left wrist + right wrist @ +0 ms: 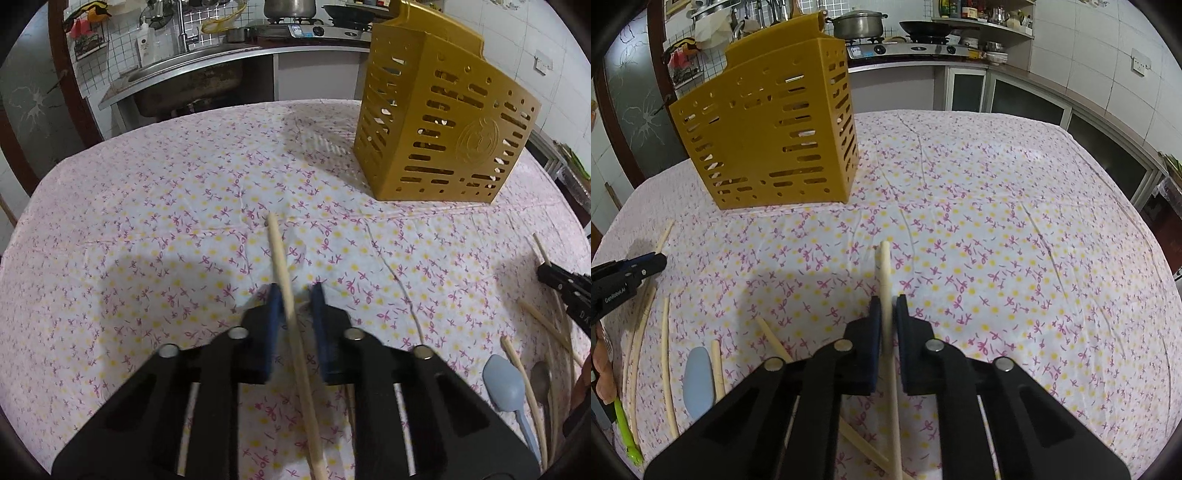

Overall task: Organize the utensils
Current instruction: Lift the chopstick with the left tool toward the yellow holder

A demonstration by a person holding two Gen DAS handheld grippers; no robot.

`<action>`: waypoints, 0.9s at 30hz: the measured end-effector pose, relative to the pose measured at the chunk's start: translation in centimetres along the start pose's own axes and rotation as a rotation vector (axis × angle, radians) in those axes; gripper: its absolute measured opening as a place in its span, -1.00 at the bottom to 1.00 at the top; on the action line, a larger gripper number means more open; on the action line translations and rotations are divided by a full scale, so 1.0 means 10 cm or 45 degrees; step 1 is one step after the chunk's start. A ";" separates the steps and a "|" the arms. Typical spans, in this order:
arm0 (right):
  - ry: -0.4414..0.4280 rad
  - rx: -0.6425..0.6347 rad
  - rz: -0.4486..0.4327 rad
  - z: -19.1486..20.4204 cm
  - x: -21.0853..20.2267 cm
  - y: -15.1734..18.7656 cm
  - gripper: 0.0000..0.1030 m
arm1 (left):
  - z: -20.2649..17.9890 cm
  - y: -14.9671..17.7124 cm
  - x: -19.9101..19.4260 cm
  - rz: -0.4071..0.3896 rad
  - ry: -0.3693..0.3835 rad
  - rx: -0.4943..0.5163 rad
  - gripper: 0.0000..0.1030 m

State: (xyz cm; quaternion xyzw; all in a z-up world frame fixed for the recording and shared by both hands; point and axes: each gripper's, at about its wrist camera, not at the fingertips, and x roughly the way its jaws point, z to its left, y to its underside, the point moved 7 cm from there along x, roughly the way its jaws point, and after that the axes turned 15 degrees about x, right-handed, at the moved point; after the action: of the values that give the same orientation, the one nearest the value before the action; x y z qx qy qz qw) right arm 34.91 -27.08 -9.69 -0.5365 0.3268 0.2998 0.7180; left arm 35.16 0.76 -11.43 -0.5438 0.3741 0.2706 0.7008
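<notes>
I see my left gripper (295, 291) with its jaws closed in on one pale chopstick (282, 266); a sliver of gap shows beside the stick. My right gripper (886, 302) pinches another chopstick (885, 273) between its jaws. The gold slotted utensil holder (439, 125) stands upright toward the desk's far edge; pale bits show through its slots, but I cannot tell what they are. Loose chopsticks (666, 354) and a blue spoon (696, 380) lie near the desk's (997, 221) near edge.
</notes>
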 end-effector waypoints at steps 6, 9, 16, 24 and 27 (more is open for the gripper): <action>-0.008 0.010 -0.005 -0.01 -0.01 -0.01 -0.88 | 0.03 -0.04 0.00 -0.006 0.017 -0.012 -0.90; -0.013 0.014 -0.008 0.00 -0.02 -0.02 -0.88 | 0.05 -0.06 -0.02 -0.016 0.025 -0.027 -0.92; -0.030 0.042 -0.035 -0.04 -0.08 -0.08 -0.88 | 0.09 -0.12 -0.16 -0.076 0.019 -0.042 -0.92; -0.068 0.066 -0.068 -0.03 -0.16 -0.12 -0.88 | 0.11 -0.15 -0.29 -0.135 0.024 -0.063 -0.92; -0.079 0.067 -0.072 -0.04 -0.17 -0.13 -0.88 | 0.12 -0.17 -0.35 -0.165 0.036 -0.074 -0.92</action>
State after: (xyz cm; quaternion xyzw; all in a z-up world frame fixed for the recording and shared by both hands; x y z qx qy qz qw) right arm 34.84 -27.93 -7.63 -0.5170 0.2968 0.2871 0.7498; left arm 34.75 1.59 -7.42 -0.5906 0.3401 0.2278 0.6954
